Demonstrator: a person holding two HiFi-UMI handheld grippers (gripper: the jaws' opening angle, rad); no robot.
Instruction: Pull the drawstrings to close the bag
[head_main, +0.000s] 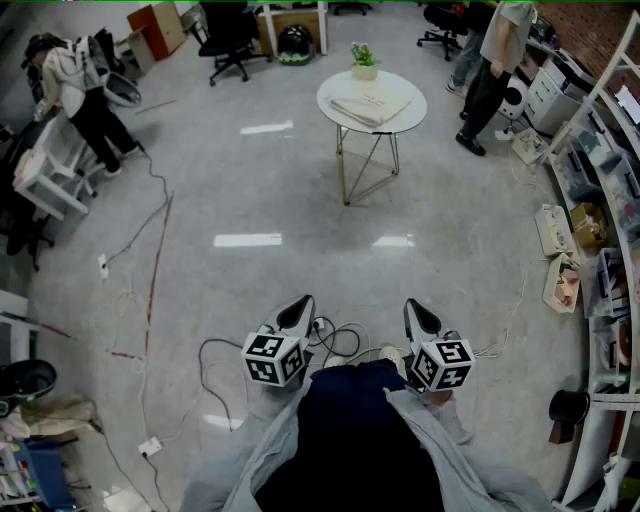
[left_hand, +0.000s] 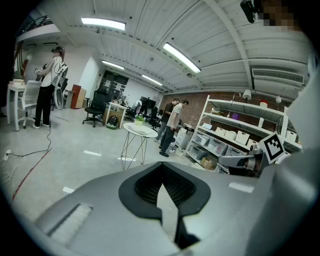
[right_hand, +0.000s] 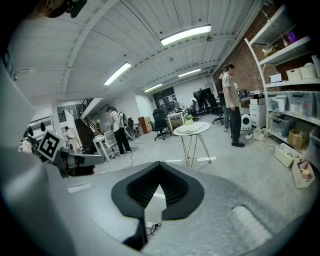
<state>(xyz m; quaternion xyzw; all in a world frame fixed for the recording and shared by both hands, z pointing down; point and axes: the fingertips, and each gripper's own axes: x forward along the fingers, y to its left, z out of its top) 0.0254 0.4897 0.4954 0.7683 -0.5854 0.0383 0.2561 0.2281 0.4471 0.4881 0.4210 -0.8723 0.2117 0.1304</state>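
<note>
A flat cream drawstring bag lies on a small round white table several steps ahead of me, next to a little potted plant. Both grippers hang low in front of my body, far from the table. My left gripper is shut with nothing between its jaws, and so is my right gripper. The left gripper view shows the closed left gripper with the table in the distance. In the right gripper view the right gripper is shut and the bag rests on the table top.
Cables run over the grey floor by my feet. Storage shelves with boxes line the right side. One person stands by a desk at far left, another person at the back right. An office chair stands behind the table.
</note>
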